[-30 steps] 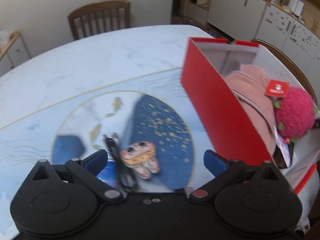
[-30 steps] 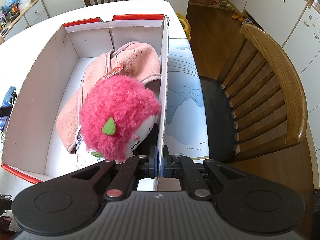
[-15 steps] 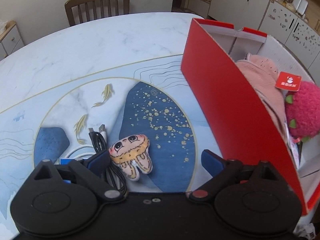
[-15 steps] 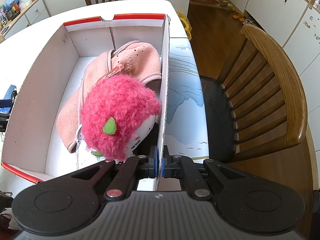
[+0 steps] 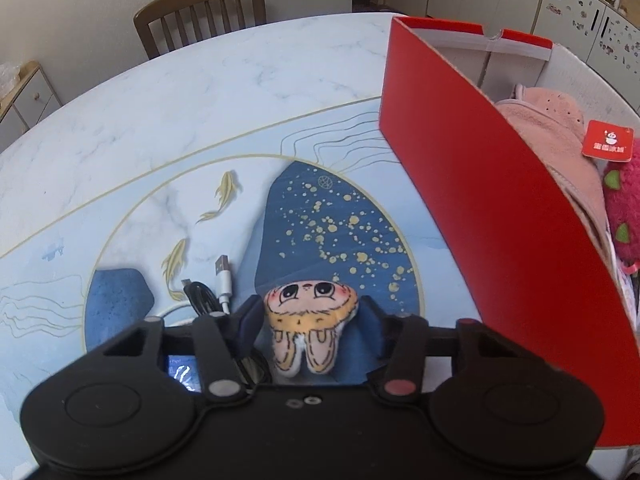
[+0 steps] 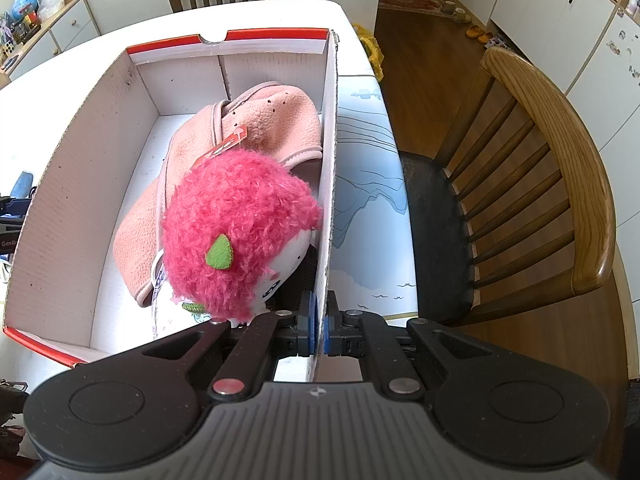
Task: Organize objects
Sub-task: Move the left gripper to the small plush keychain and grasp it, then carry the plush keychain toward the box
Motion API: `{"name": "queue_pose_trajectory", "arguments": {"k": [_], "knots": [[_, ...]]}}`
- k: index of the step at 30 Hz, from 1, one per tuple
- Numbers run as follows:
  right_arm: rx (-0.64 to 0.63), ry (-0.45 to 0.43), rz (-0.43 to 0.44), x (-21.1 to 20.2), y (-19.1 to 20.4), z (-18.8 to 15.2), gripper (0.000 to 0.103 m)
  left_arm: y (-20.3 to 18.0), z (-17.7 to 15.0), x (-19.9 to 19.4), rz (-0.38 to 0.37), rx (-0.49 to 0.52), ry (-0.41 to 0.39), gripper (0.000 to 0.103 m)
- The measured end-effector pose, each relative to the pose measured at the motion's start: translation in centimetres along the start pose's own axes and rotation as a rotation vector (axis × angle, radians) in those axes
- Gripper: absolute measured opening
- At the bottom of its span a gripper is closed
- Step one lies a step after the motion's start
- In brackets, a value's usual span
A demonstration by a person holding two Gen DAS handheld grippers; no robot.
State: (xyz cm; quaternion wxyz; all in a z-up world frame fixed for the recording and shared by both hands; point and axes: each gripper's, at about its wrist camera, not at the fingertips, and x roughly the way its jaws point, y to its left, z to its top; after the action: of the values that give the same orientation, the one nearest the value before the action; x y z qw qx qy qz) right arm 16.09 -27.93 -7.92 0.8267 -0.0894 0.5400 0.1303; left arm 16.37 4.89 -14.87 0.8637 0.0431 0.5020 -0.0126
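Observation:
A small tan plush toy with a painted face (image 5: 310, 320) lies on the table's blue patch, between the fingers of my left gripper (image 5: 310, 305). The jaws are closing and both pads touch the toy's sides. The red cardboard box (image 5: 480, 200) stands to its right. In the right wrist view, my right gripper (image 6: 319, 320) is shut on the box's right wall (image 6: 330, 160) near the front corner. Inside the box lie a pink fleece hat (image 6: 260, 120) and a fuzzy magenta plush (image 6: 236, 220) with green leaves.
A black cable (image 5: 202, 296) and a white USB cable (image 5: 224, 276) lie just left of the toy, partly under the left finger. Wooden chairs stand at the table's far side (image 5: 200, 12) and right of the box (image 6: 540, 184). Marble tabletop (image 5: 200, 100) stretches beyond.
My left gripper has sunk over the toy and its jaws have narrowed from wide apart to the toy's sides. The right gripper and box have not moved.

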Motion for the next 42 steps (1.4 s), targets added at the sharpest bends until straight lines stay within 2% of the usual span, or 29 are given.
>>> {"name": "queue_pose_trajectory", "arguments": {"k": [11,20,26,32,37,42], "knots": [[0.007,-0.001,0.006,-0.1,-0.2,0.0,0.004,0.3,0.8,-2.8,-0.020,-0.036,-0.045,0.046],[0.012,-0.003,0.009,-0.1,-0.3,0.0,0.004,-1.0,3.7,-7.6,-0.119,-0.054,-0.136,0.046],[0.017,-0.007,0.016,-0.2,-0.5,-0.1,0.004,-4.4,6.3,-9.3,-0.170,0.013,-0.187,0.046],[0.020,-0.012,0.023,-0.4,-0.6,-0.2,0.004,-8.3,8.6,-9.7,-0.181,0.090,-0.221,0.046],[0.023,-0.016,0.028,-0.4,-0.7,-0.3,0.004,-10.7,10.1,-8.9,-0.180,0.131,-0.216,0.046],[0.028,-0.018,0.032,-0.4,-0.7,-0.4,0.004,-12.4,11.1,-7.0,-0.145,0.172,-0.191,0.046]]}}
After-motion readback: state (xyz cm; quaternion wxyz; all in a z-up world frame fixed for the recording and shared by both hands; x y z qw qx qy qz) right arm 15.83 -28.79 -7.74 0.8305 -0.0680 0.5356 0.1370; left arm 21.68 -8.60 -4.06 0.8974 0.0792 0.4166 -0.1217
